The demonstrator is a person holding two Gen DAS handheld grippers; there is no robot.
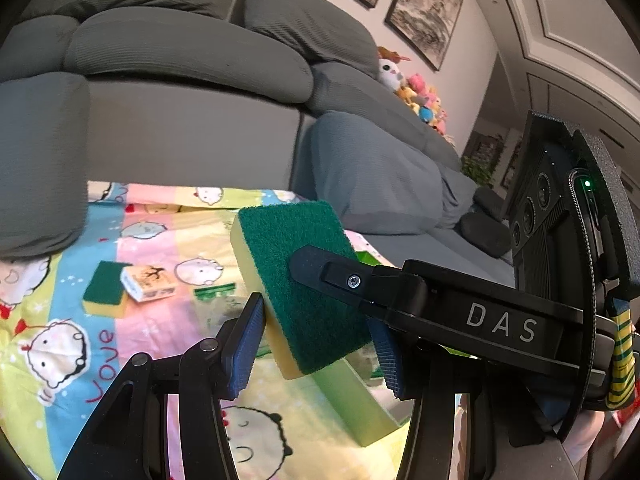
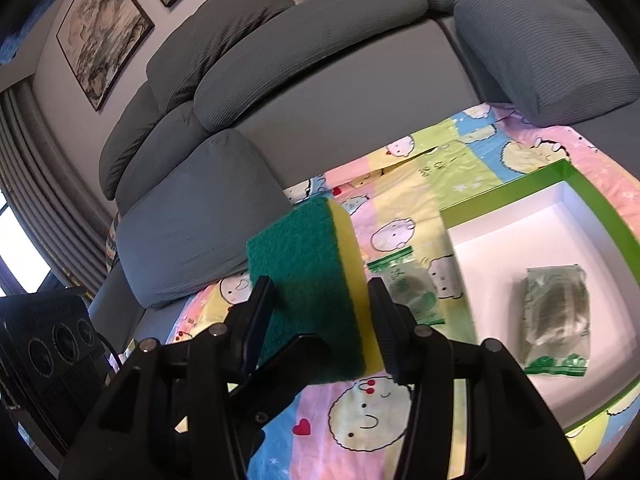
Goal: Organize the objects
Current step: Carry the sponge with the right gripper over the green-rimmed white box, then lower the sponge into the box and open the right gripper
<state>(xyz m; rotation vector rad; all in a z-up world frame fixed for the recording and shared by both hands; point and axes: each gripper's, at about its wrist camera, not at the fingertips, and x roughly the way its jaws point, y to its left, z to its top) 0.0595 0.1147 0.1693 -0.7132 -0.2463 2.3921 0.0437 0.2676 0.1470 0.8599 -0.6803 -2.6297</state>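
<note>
A green-and-yellow sponge (image 1: 288, 248) hangs in the air above the cartoon-print cloth (image 1: 60, 340). My left gripper (image 1: 320, 332) is shut on it, blue pads against its yellow side and its green face. My right gripper (image 2: 320, 304) is shut on the same sponge (image 2: 296, 256), one finger on the green face and one on the yellow side. In the left wrist view a black right-gripper finger (image 1: 320, 272) lies across the green face. A second sponge (image 1: 105, 286) and a small printed box (image 1: 149, 283) lie together on the cloth.
A green-rimmed box (image 2: 576, 184) with a white inside holds a bag of dark green stuff (image 2: 558, 320); a similar bag (image 2: 404, 284) lies beside it on the cloth. Grey sofa cushions (image 2: 200, 232) border the cloth. Plush toys (image 1: 420, 96) sit far along the sofa.
</note>
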